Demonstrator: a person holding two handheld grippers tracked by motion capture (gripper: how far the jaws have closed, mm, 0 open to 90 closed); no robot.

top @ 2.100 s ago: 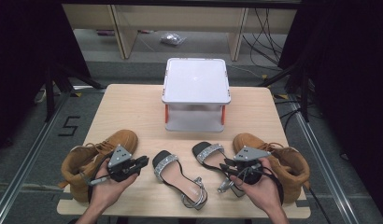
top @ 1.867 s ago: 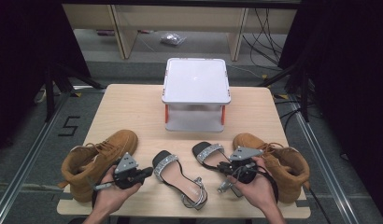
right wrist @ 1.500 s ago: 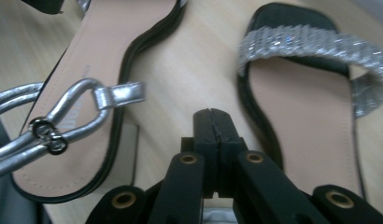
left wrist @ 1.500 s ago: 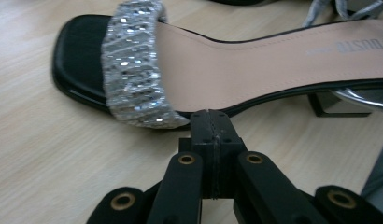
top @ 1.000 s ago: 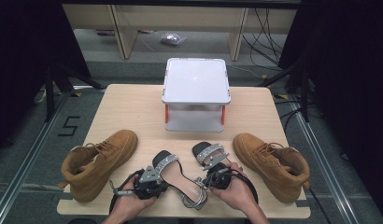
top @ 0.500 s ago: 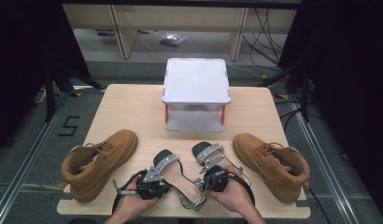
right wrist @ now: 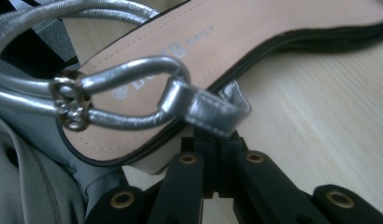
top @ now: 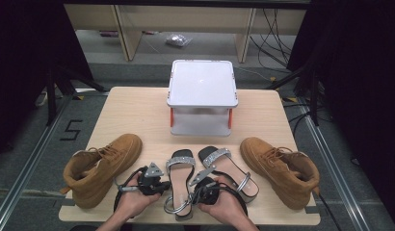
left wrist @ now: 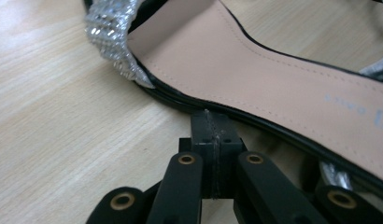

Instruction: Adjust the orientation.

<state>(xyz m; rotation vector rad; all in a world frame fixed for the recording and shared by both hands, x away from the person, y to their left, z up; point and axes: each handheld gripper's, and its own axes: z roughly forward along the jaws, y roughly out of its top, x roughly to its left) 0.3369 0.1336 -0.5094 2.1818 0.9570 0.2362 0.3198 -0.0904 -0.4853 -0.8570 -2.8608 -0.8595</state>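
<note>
A pair of black sandals with silver straps lies at the table's near middle. The left sandal points straight away from me, and the right sandal lies slanted beside it. My left gripper is shut, and its tips touch the left sandal's sole edge just behind the glitter toe strap. My right gripper is shut too. Its tips press the same sandal's other side near the heel, under a loose silver strap end. Neither gripper holds anything.
A tan boot lies at the left of the sandals and its mate at the right. A white box on orange legs stands at the back middle of the wooden table. The table's near edge lies just under my hands.
Both hands left the boots and came inward to the left sandal. That sandal has turned from slanted to straight. The right gripper has slid in against its heel side.
</note>
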